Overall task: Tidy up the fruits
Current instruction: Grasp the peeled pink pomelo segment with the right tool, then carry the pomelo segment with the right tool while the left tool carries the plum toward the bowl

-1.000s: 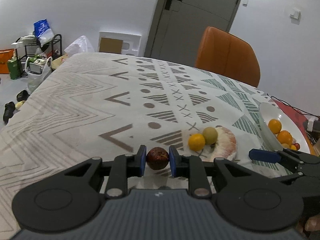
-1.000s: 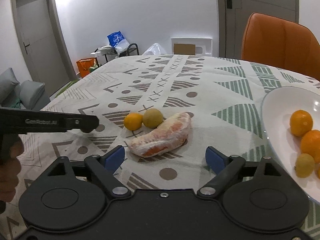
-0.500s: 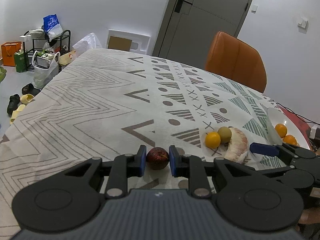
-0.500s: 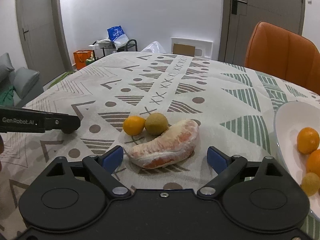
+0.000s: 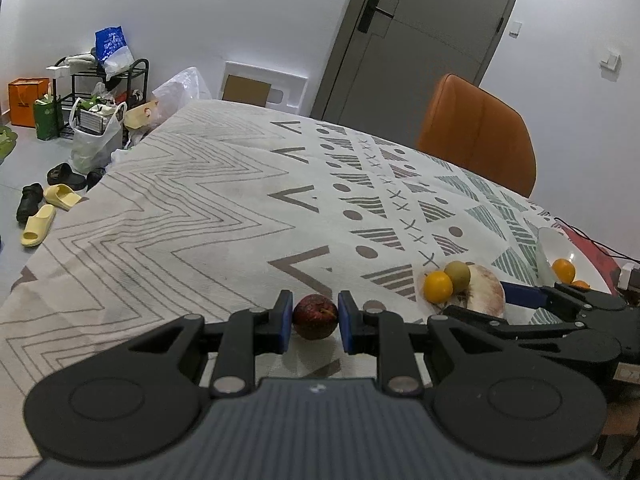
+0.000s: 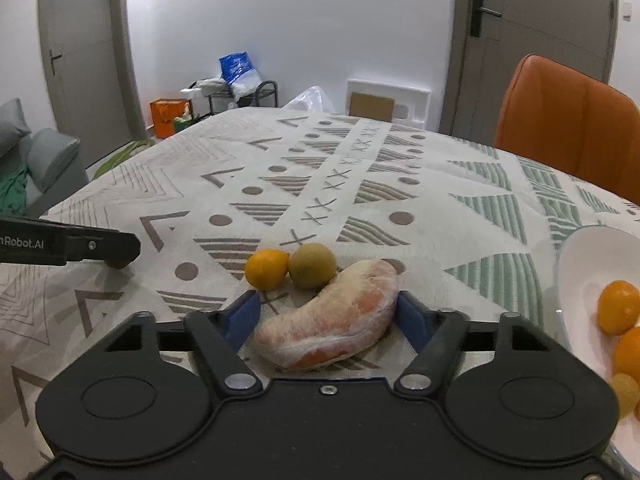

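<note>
Low centre of the right wrist view, the wrapped pomelo wedge (image 6: 332,320) lies between the right gripper (image 6: 326,312)'s wide-spread fingers, long axis slanting across them. The left gripper (image 5: 312,322) pinches a dark red fruit (image 5: 315,316).

White walls, grey door (image 5: 420,36), orange chair (image 5: 476,132), patterned tablecloth (image 5: 224,208)

On tablecloth (image 6: 360,184): passion fruit (image 5: 315,316) betw. L gripper (image 5: 312,322) pads, left of citrus (image 6: 266,269) & round fruit (image 6: 312,265), which touch side by side just behind pomelo wedge (image 6: 332,320) lying betw. R gripper (image 6: 328,316) fingers; bowl (image 6: 576,280) w/ oranges (image 6: 618,307) at far right; chair (image 6: 568,128) behind table.
</note>
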